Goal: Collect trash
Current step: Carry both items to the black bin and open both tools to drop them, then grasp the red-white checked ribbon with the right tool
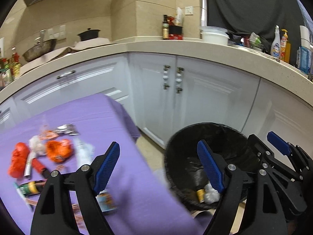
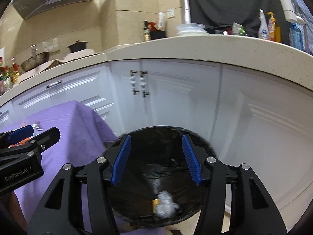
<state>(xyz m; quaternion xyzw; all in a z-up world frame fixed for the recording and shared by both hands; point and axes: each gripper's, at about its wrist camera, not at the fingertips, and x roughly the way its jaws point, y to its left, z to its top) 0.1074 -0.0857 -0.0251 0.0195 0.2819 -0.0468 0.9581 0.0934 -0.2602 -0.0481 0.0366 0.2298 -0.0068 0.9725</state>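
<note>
Right gripper (image 2: 155, 159) over upright bin (image 2: 156, 176)

Counts: one black-lined bin (image 1: 207, 137) with two visible items inside, a crumpled clear wad (image 2: 165, 205) and a yellow-capped piece (image 2: 156, 202). One purple-covered table (image 1: 109, 117) with two orange wrappers (image 1: 58, 150), one red wrapper (image 1: 17, 162), one dark green packet (image 1: 29, 188); the remaining litter is too blurred to count. Two grippers, left (image 1: 159, 168) and right (image 2: 155, 159); four cabinet handles visible (image 1: 166, 77).
</note>
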